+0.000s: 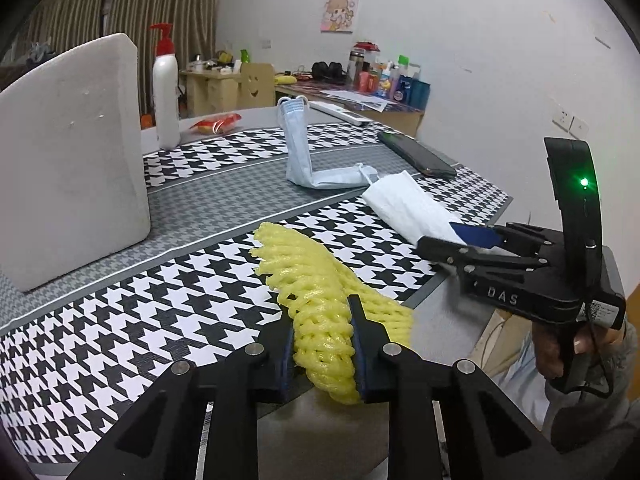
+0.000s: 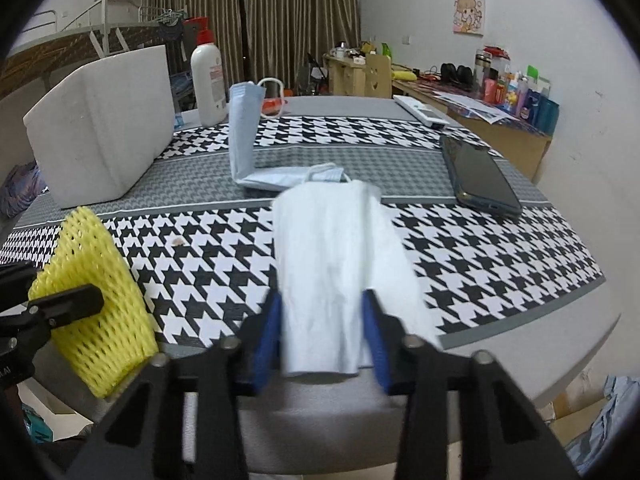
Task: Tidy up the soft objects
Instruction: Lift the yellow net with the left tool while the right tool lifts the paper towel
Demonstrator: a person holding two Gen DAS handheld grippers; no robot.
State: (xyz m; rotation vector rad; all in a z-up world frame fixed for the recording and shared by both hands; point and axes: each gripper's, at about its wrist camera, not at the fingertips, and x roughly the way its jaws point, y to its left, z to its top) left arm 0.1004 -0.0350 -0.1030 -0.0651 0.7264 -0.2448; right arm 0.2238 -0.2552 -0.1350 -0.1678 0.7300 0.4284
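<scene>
My left gripper (image 1: pixel 322 312) is shut on a yellow foam net sleeve (image 1: pixel 316 300) at the table's front edge; the sleeve also shows at the left of the right wrist view (image 2: pixel 92 300). My right gripper (image 2: pixel 322 300) is shut on a white folded tissue pack (image 2: pixel 340 264), which lies on the houndstooth mat; it shows in the left wrist view (image 1: pixel 408 204) with the right gripper (image 1: pixel 452 240) on its near end. A light blue face mask (image 2: pixel 248 140) stands bent behind it, half upright, half flat.
A white foam block (image 2: pixel 104 128) stands at the left. A white pump bottle (image 2: pixel 208 76) stands behind it. A dark phone (image 2: pixel 480 176) lies at the right and a white remote (image 2: pixel 420 110) at the far edge. A red snack packet (image 1: pixel 216 122) lies at the far side.
</scene>
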